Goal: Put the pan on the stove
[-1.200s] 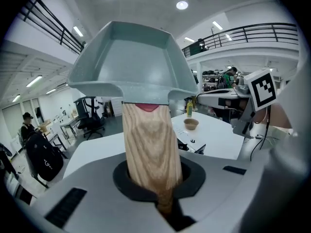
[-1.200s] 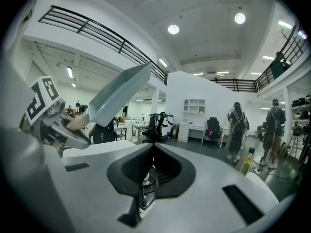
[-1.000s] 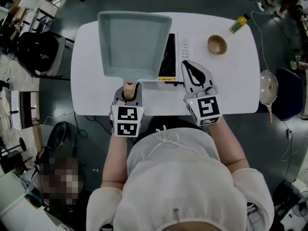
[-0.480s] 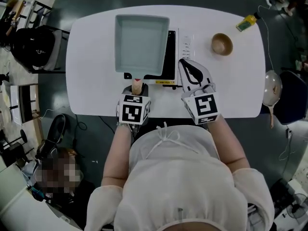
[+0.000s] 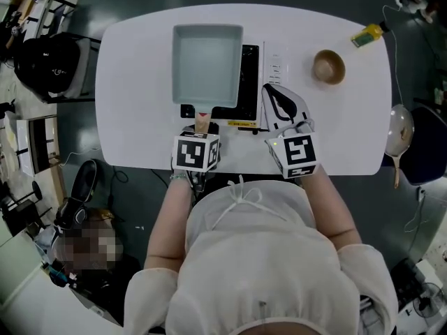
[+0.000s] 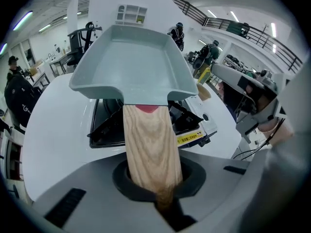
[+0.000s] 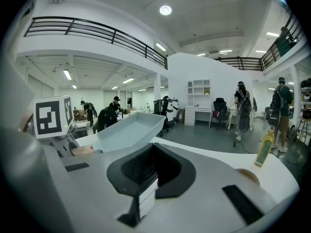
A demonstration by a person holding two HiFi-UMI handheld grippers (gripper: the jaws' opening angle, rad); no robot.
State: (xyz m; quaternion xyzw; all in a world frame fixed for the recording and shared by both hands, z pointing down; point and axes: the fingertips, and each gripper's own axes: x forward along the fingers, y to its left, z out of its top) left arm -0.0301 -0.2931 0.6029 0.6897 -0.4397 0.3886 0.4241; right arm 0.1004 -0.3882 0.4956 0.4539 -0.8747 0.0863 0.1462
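Note:
A grey rectangular pan (image 5: pixel 207 61) with a wooden handle (image 5: pixel 201 121) hangs level over the left part of the black stove (image 5: pixel 246 82) on the white table (image 5: pixel 133 103). My left gripper (image 5: pixel 201 127) is shut on the end of that handle (image 6: pixel 151 149). In the left gripper view the pan (image 6: pixel 133 67) sits just over the stove (image 6: pixel 109 125); whether they touch I cannot tell. My right gripper (image 5: pixel 274 96) is shut with nothing in it, just right of the stove, near its white control panel (image 5: pixel 275 61). The right gripper view shows the pan (image 7: pixel 129 127) to its left.
A wooden bowl (image 5: pixel 328 66) stands at the table's right. A yellow-green bottle (image 5: pixel 368 35) stands near the far right edge. A second pan (image 5: pixel 395 135) rests on a seat right of the table. A black chair (image 5: pixel 52 61) stands at the left. People move about in the hall behind.
The pan has come down and to the right, from over the table's left to over the stove. My left gripper followed it. The right gripper has stayed where it was.

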